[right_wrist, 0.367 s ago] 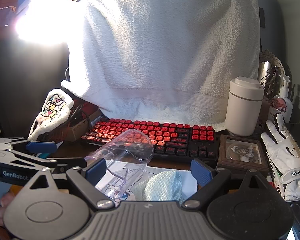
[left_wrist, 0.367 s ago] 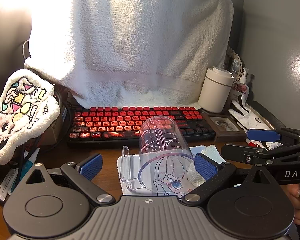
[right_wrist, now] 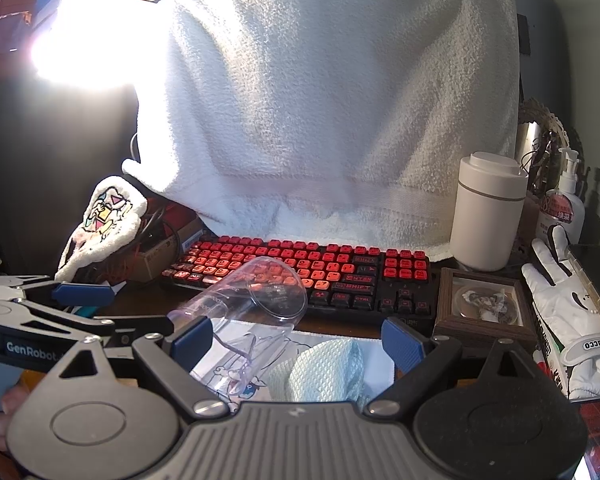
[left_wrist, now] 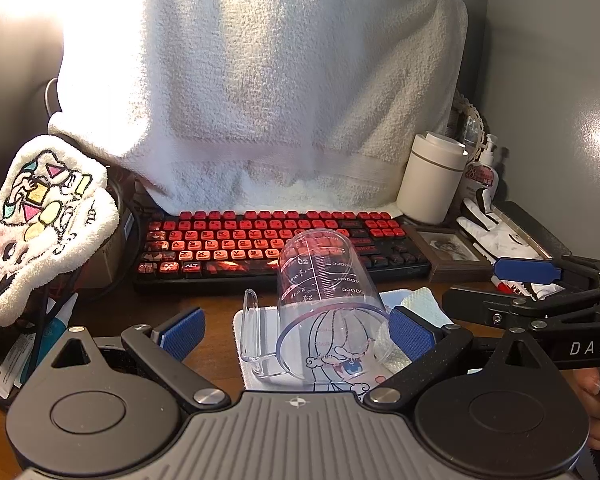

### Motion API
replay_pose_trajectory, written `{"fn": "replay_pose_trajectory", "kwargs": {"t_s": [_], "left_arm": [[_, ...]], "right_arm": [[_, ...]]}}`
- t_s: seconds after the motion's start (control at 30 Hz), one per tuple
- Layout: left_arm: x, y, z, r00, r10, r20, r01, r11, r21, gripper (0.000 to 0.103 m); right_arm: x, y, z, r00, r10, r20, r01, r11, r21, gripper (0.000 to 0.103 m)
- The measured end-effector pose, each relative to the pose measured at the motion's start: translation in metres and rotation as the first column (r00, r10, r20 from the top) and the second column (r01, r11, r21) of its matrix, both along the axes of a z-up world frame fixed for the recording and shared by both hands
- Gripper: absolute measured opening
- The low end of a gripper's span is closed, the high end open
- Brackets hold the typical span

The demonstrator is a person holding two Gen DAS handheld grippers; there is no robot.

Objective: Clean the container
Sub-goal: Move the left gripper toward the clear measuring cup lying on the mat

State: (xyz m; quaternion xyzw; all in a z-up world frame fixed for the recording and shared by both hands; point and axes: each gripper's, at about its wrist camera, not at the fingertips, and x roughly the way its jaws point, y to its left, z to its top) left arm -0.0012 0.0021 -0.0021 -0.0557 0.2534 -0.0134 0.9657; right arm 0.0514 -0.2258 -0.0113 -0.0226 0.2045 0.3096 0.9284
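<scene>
Keyboard [left_wrist: 276, 246] lies just behind the tipped measuring cup [left_wrist: 324, 300]; my left gripper [left_wrist: 296, 330] and right gripper [right_wrist: 296, 338] are both spread, holding nothing.

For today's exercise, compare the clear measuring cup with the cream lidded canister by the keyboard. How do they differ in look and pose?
The measuring cup is see-through with printed scale marks; the cream canister is opaque and plain. The measuring cup lies on its side on a printed mat, its open mouth toward the left wrist camera; the canister stands upright with its lid on. The cup has a side handle; the canister shows none. Both are roughly cylindrical.
</scene>
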Motion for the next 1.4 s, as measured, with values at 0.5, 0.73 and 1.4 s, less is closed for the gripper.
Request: {"fn": "replay_pose_trajectory", "kwargs": {"t_s": [0.5,0.73,1.4], "left_arm": [[-0.009,-0.007,-0.003,1.000,0.006,0.009,-0.006,1.000,0.006,0.099],[-0.004,-0.003,-0.003,1.000,0.001,0.008,-0.001,1.000,-0.003,0.099],[0.002,-0.002,-0.003,1.000,-0.016,0.009,0.016,1.000,0.006,0.099]], "right_arm": [[-0.002,0.000,0.000,1.000,0.004,0.003,-0.004,1.000,-0.003,0.091],[-0.002,-0.001,0.000,1.000,0.005,0.004,-0.005,1.000,0.000,0.091],[0.000,0.000,-0.001,1.000,0.019,0.012,-0.018,1.000,-0.003,0.091]]}}
